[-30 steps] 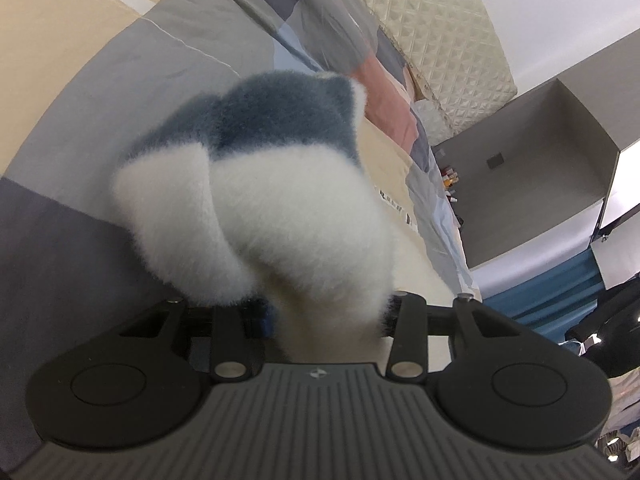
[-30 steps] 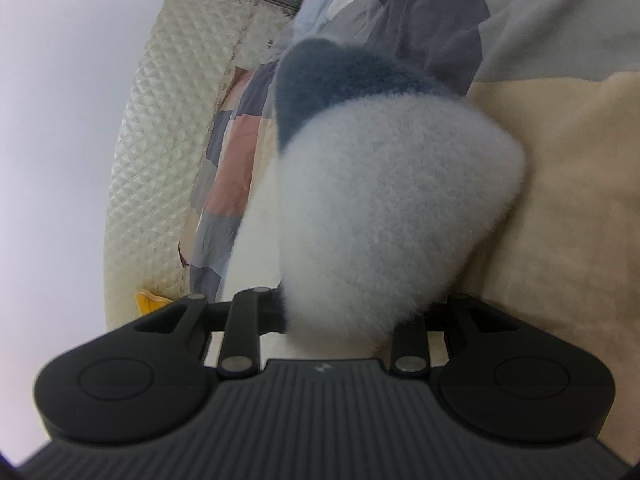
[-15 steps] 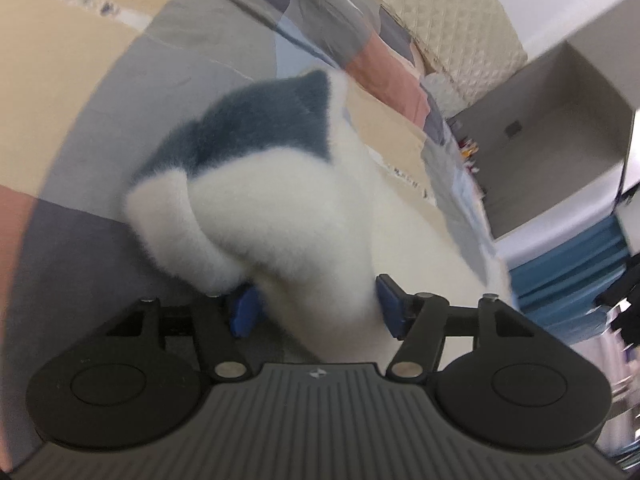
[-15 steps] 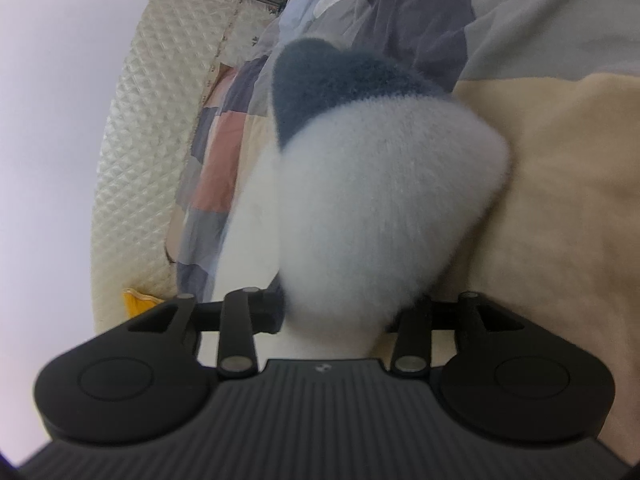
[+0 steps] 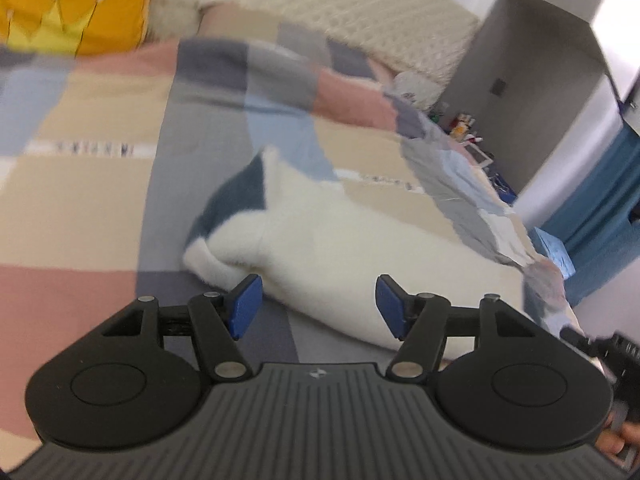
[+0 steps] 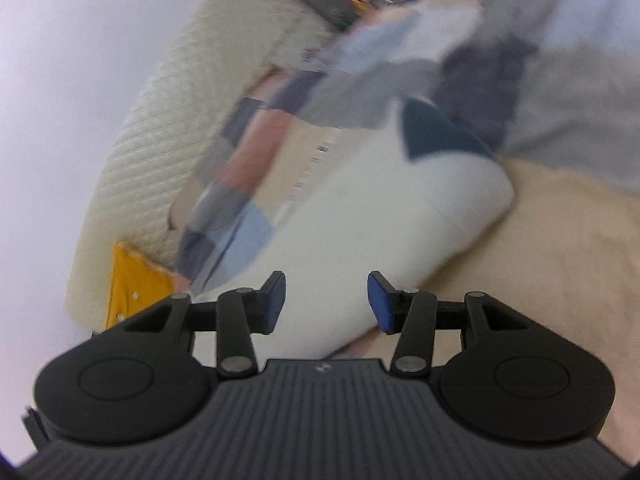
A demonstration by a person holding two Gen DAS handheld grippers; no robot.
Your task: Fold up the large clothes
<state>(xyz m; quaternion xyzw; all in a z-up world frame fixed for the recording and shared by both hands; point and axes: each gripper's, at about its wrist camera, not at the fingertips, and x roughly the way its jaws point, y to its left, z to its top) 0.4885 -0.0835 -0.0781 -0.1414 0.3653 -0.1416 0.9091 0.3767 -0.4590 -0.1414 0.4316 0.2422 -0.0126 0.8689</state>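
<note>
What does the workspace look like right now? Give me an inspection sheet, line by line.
Surface: bed with patchwork quilt in beige, grey, pink and blue blocks.
Job's things: fluffy white garment with a dark blue-grey patch, lying bundled on the quilt, held by neither tool.
Clutter: yellow crown cushion by the headboard; small items on a far shelf, too blurred to name.
Grippers: left tool open, empty; right tool open, empty.
Cables: nothing seen.
Surroundings: quilted cream headboard, grey cabinet, blue curtain.

Fleece garment (image 5: pixel 340 248): white, dark blue-grey corner patch. Bedspread (image 5: pixel 100 168): patchwork of beige, grey, pink, light blue. Cushion (image 5: pixel 80 4): yellow-orange, crown print. Gripper pads (image 5: pixel 244 306): blue.
</note>
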